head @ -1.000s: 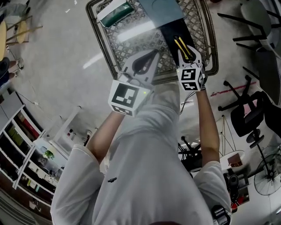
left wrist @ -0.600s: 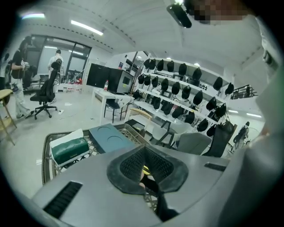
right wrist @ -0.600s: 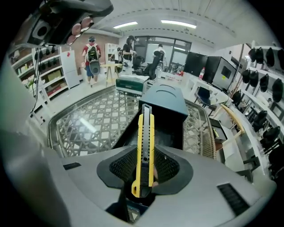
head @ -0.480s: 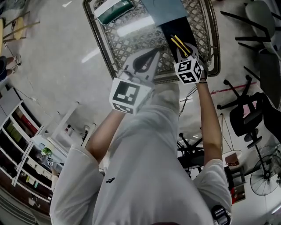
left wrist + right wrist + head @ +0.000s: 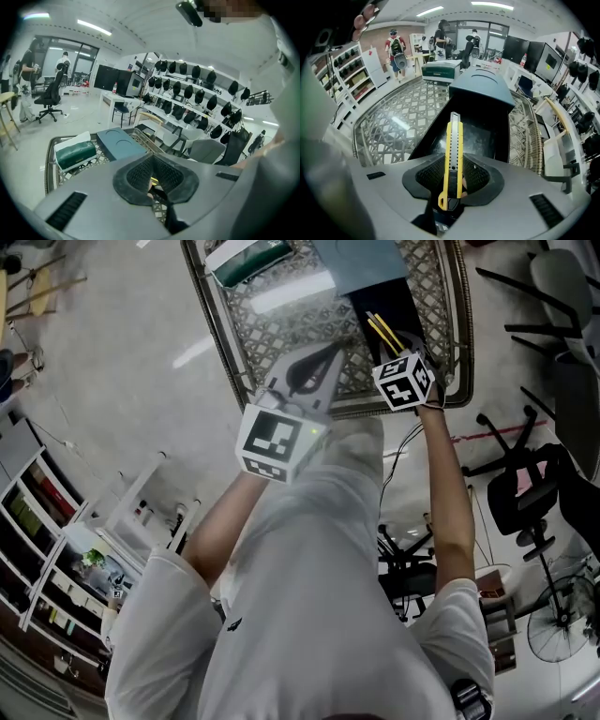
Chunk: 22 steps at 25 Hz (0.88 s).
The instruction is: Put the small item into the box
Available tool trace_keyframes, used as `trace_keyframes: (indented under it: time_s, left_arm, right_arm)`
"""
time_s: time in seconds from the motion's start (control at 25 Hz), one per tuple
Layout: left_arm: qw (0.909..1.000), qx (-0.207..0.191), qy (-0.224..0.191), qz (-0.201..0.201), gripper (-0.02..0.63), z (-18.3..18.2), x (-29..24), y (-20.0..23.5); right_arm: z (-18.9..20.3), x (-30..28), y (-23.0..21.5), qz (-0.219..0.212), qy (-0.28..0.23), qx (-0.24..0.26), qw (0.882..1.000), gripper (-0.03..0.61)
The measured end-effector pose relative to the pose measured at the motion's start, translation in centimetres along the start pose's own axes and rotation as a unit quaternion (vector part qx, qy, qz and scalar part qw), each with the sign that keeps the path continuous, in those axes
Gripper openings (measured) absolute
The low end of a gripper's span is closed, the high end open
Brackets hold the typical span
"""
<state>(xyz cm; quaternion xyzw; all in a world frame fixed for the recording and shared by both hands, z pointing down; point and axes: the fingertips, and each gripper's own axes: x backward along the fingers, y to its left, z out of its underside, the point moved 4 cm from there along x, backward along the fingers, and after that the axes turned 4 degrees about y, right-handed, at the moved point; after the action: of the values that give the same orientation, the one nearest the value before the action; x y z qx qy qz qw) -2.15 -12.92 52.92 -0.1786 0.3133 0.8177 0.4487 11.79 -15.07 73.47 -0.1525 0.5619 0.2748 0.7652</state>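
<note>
Pale, glossy floor [image 5: 112,381] surrounds a glass-topped table [image 5: 281,338] with a lattice pattern beneath the glass and a raised metal rim. Shelving [image 5: 47,549] lines one side of the room and office chairs [image 5: 525,493] stand on the other. Racks of dark helmet-like items [image 5: 197,89] fill a wall in the left gripper view, and people [image 5: 396,47] stand far off. On the table's far corner sits a green tissue box [image 5: 246,261]. Beside it lies a long black box [image 5: 375,310], open at its near end, with a teal lid [image 5: 361,261] lying over its far end. The right gripper [image 5: 389,351] is clenched on a yellow utility knife [image 5: 386,332], gripping its lower half so the blade end points up and forward over the box's dark open interior. The box runs close to the table's right rim, leaving only a narrow strip of lattice there. The left gripper [image 5: 328,352] hangs over the near edge with its jaws closed together and nothing between them. Wide bare lattice lies between it and the tissue box.
</note>
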Motion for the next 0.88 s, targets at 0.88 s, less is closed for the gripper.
trace_keyframes:
  time_s: [0.88]
  left_arm:
    - [0.9994,-0.023,-0.026,0.008,0.002,-1.9,2.9,-2.2]
  right_arm:
    - [-1.3,6.8,-0.7,0.035,-0.057,-0.072,0.995,0.092]
